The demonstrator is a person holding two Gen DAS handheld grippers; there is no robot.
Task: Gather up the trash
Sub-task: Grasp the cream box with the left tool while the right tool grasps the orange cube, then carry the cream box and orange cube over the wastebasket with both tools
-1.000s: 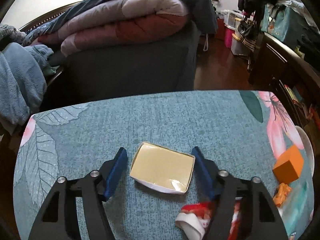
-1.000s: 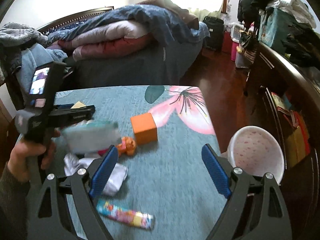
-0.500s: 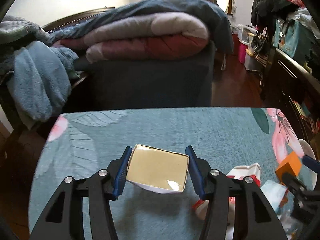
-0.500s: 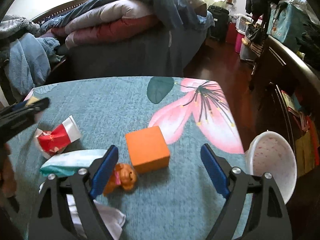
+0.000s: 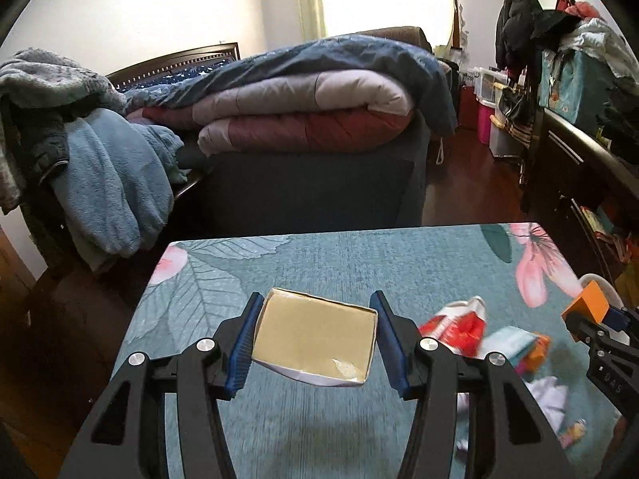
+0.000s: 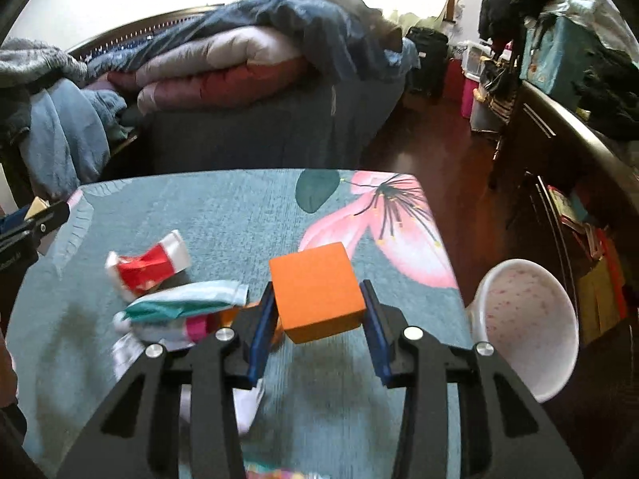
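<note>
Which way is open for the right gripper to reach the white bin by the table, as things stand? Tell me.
Probably yes: the right gripper, shut on the orange block, has the white bin just to its right past the table edge, with nothing between them.

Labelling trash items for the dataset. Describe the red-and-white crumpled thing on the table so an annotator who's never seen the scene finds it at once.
Start at the table with the teal floral cloth at the foot of the bed. Left of the orange block held in the right claw lies a small heap of litter. The red-and-white wrapper is the heap's farthest piece, behind the teal-and-white packet, and the only crumpled, bright red thing there.
</note>
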